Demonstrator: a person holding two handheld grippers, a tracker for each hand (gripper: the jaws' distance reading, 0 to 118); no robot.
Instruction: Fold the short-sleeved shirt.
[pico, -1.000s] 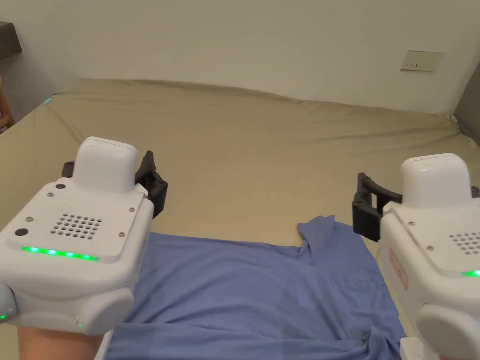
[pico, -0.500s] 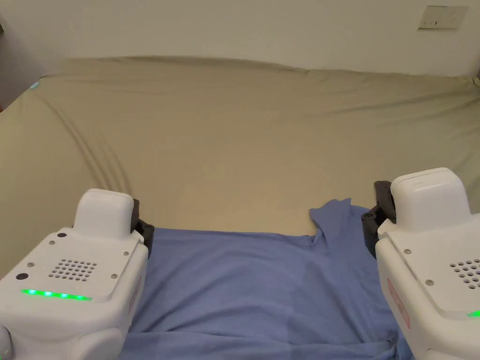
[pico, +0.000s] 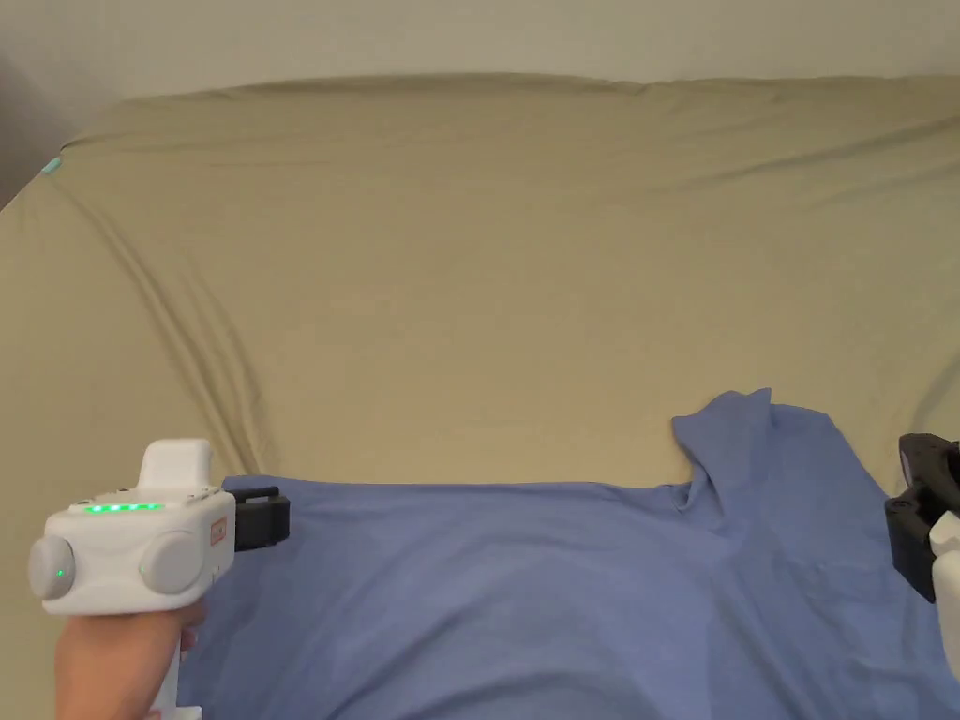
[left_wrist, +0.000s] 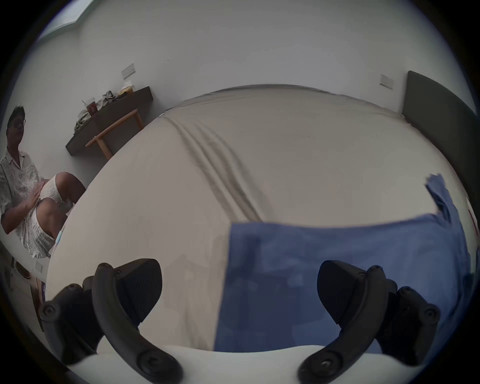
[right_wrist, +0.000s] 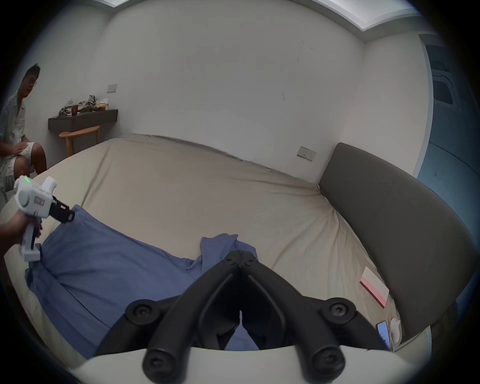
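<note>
Left tongs (left_wrist: 239, 293) hang with jaws spread wide over the left edge of the blue short-sleeved shirt (pico: 562, 581), pinching nothing; right tongs (right_wrist: 241, 257), jaws pressed together, sit over the shirt near its upturned sleeve (pico: 727, 427), though whether cloth lies between them cannot be told; the shirt is spread across the near side of a tan-sheeted bed (pico: 487, 281); a hand (pico: 112, 656) grips the left handle; a seated person (left_wrist: 23, 187) waits beside the bed; a dark headboard (right_wrist: 405, 223) stands at right.
</note>
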